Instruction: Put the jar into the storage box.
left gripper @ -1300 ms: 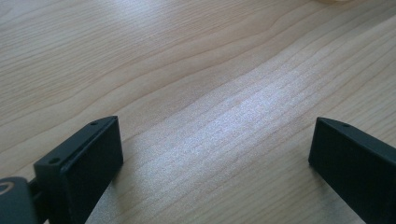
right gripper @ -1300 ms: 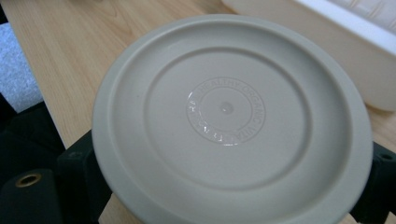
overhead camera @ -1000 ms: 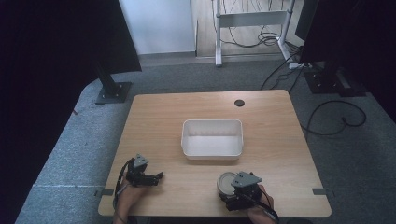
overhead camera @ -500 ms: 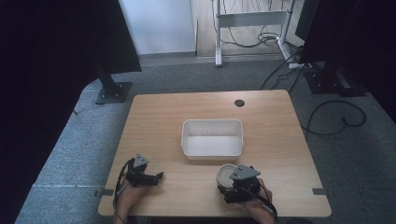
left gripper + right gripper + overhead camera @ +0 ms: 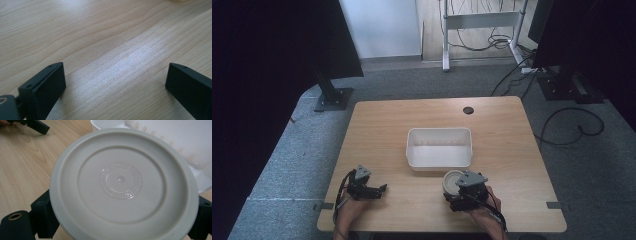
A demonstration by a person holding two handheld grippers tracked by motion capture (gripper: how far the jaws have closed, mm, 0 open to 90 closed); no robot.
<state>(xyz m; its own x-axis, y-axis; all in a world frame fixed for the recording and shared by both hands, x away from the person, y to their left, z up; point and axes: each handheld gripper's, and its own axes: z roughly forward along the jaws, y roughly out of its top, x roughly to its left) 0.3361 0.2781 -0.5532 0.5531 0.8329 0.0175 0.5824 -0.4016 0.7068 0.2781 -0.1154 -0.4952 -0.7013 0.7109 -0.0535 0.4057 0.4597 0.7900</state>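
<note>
Round beige lid [image 5: 123, 185], clamped by the right hand-held gripper [image 5: 460, 192] beside the white tub [image 5: 439, 147] on the worktop [image 5: 382, 125], should be kept level; left hand-held gripper [image 5: 377, 190] rests open.

lidded tub [image 5: 453, 181] just before bin [image 5: 439, 148]

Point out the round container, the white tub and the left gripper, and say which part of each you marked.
Round container [image 5: 121, 180]: right gripper view, centre of its embossed top.
White tub [image 5: 439, 133]: high view, far rim.
Left gripper [image 5: 381, 189]: high view, between its jaw tips.
</note>
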